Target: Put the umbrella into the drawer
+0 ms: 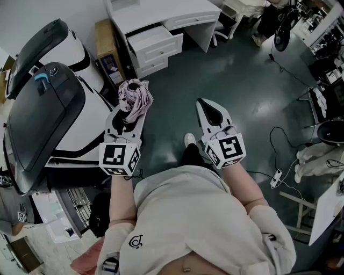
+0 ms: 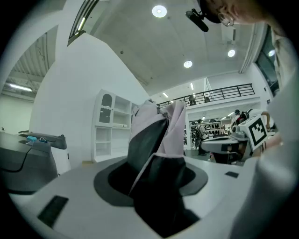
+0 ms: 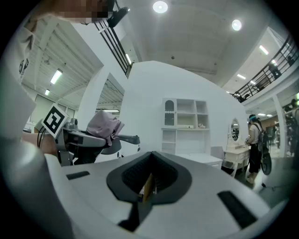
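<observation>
Here the umbrella is in hand but not yet at the drawer. A person stands on a dark green floor (image 1: 177, 91), seen from above, with a hand-held gripper in each hand, both pointing level and forward. The left hand-held gripper (image 1: 128, 115) is clamped on a folded umbrella (image 1: 135, 96), pale pink fabric bunched above the jaws and a darker part wedged between them; the left gripper view shows the cloth filling the gap. The right hand-held gripper (image 1: 209, 110) has its jaws together with nothing between them. The drawer (image 1: 152, 40) stands pulled open in the front of a white surface (image 1: 161, 11) at the far side of the floor, well apart from the umbrella. The step looks like the carry. The next move probably calls for walking forward, bringing the umbrella over the open drawer, lowering it so it lies inside lengthways, then letting the left jaws part. The white surface looks bare on top. A brown cardboard box (image 1: 106, 51) sits just beside it on its left. A large black and white machine (image 1: 48, 107) fills the left side of the room. Cables and a power strip (image 1: 277, 177) lie on the floor to the right. The gripper views show a tall white shelf unit (image 2: 112, 123), white walls and round ceiling lights.
</observation>
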The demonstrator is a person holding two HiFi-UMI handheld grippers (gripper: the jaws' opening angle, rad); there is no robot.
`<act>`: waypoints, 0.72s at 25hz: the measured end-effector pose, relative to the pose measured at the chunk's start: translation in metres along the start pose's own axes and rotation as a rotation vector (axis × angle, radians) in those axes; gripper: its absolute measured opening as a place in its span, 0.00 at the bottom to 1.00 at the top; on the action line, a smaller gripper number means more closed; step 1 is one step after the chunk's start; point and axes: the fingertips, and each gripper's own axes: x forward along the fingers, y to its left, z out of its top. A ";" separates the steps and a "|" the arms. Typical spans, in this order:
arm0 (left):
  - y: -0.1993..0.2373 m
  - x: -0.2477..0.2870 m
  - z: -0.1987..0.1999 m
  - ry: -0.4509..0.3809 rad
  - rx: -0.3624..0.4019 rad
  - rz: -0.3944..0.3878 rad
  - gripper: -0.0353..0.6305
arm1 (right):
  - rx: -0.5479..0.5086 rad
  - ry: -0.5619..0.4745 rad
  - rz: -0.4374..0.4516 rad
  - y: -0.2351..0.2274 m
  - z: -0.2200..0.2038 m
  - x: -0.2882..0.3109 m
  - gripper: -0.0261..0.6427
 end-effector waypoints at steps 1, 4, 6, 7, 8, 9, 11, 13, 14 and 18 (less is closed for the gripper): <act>0.000 0.000 0.001 0.000 -0.001 -0.001 0.39 | 0.005 0.000 -0.001 0.000 0.000 0.000 0.04; 0.001 0.000 0.002 -0.001 0.001 -0.005 0.39 | 0.014 0.001 -0.003 0.001 -0.002 0.001 0.04; 0.001 -0.001 0.002 -0.004 0.003 -0.008 0.39 | 0.014 0.001 -0.005 0.002 -0.002 0.002 0.04; 0.001 -0.001 0.002 -0.005 0.002 -0.009 0.39 | 0.012 0.001 -0.007 0.002 -0.002 0.001 0.04; 0.001 -0.002 0.002 -0.007 0.000 -0.009 0.39 | 0.013 0.002 -0.009 0.002 -0.003 0.002 0.04; 0.001 -0.003 0.002 -0.008 -0.002 -0.008 0.39 | 0.019 0.003 -0.012 0.003 -0.004 0.002 0.04; 0.002 -0.003 0.001 -0.006 -0.006 -0.006 0.39 | 0.035 0.004 -0.014 0.003 -0.006 0.003 0.05; 0.005 -0.002 0.000 -0.001 -0.010 -0.005 0.39 | 0.044 0.006 -0.007 0.004 -0.008 0.008 0.05; 0.007 -0.001 -0.002 0.002 -0.012 -0.004 0.39 | 0.040 0.007 -0.003 0.005 -0.008 0.011 0.05; 0.017 0.007 -0.005 0.010 -0.023 0.008 0.39 | 0.018 0.007 0.022 0.006 -0.005 0.028 0.05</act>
